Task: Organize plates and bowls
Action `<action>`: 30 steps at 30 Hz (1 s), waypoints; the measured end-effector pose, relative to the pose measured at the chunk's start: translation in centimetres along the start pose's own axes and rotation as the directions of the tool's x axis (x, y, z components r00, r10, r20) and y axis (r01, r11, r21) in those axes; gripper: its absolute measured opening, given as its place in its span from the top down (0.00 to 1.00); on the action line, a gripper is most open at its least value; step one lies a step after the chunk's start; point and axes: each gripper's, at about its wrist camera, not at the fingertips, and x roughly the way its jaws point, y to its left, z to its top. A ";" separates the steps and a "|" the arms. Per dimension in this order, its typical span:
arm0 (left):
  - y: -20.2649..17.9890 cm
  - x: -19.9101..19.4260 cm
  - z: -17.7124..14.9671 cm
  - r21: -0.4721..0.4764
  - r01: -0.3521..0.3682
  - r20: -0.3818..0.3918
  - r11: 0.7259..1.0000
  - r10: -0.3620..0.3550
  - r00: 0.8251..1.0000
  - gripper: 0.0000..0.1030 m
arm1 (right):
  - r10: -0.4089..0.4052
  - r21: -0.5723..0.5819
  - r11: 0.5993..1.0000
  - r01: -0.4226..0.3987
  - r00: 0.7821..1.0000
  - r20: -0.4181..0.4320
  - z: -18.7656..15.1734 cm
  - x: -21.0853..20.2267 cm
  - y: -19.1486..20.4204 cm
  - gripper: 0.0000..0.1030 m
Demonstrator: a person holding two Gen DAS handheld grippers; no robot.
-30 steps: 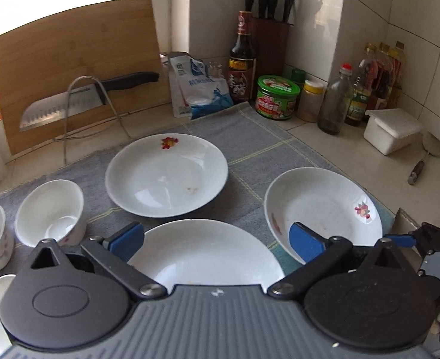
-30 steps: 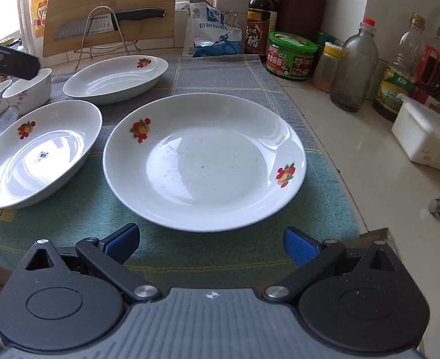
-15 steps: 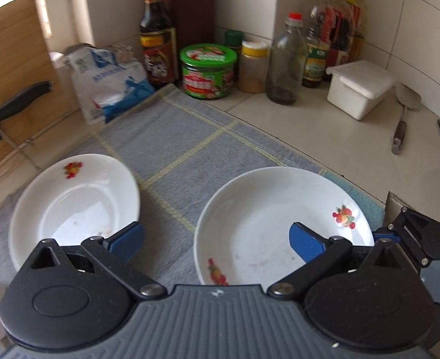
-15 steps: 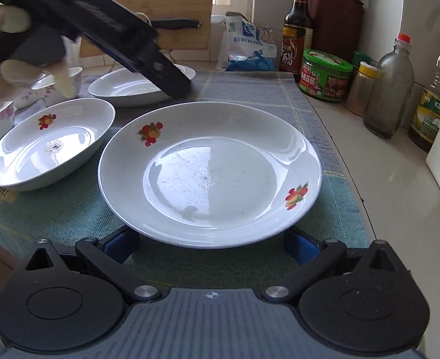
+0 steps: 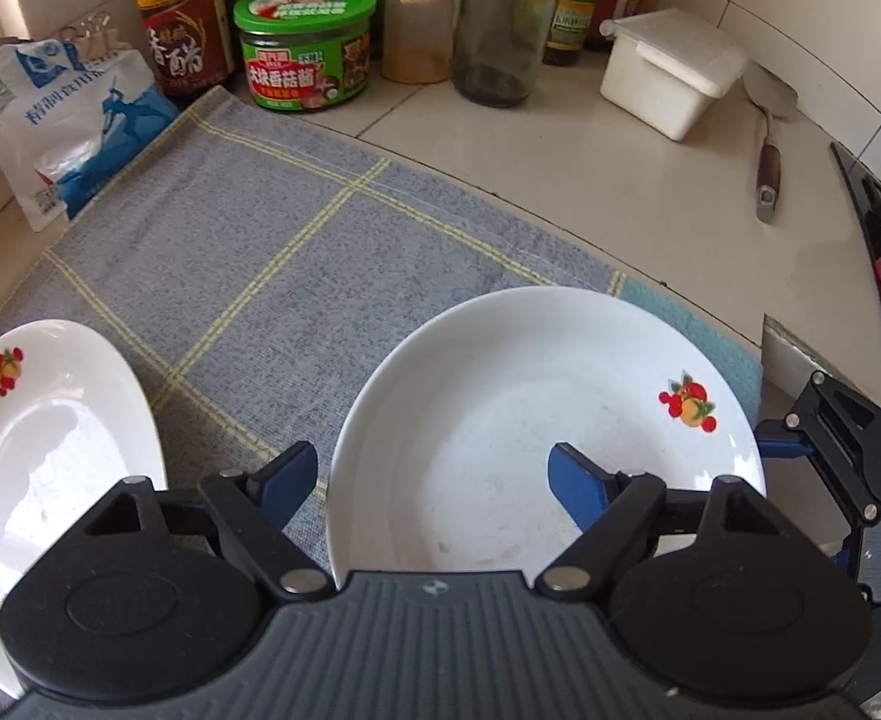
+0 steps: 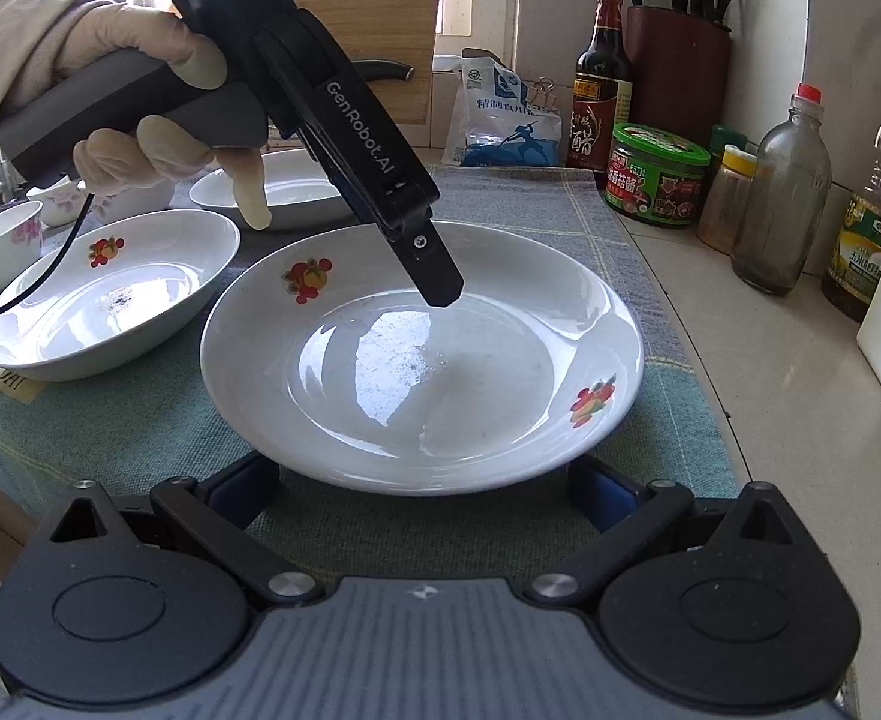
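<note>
Nothing was stacked yet: we straddled the plate's rim, left gripper closing, right gripper wide underneath.

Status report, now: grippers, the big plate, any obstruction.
Left gripper closing astride the big plate's rim. Right gripper open at its near edge. Nothing blocking.

White plate with red-and-orange fruit motifs lies on a grey-blue cloth checked in pale yellow lines; beyond the cloth, a green-lidded jar.
</note>
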 end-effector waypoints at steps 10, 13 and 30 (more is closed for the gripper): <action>0.1 1.4 0.9 0.047 0.064 -0.101 0.997 -0.059 0.993 0.24 | 0.014 0.006 1.000 -0.014 1.000 -0.014 0.4 0.2 -0.3 0.00; 0.1 1.4 1.0 0.047 0.072 -0.112 0.996 -0.066 0.992 0.25 | 0.014 0.001 1.000 -0.014 1.000 -0.020 0.5 0.2 -0.2 0.00; 0.2 1.5 1.4 0.043 0.070 -0.114 0.997 -0.064 0.991 0.26 | 0.010 -0.022 1.000 -0.012 0.997 -0.081 1.8 0.3 -0.1 0.00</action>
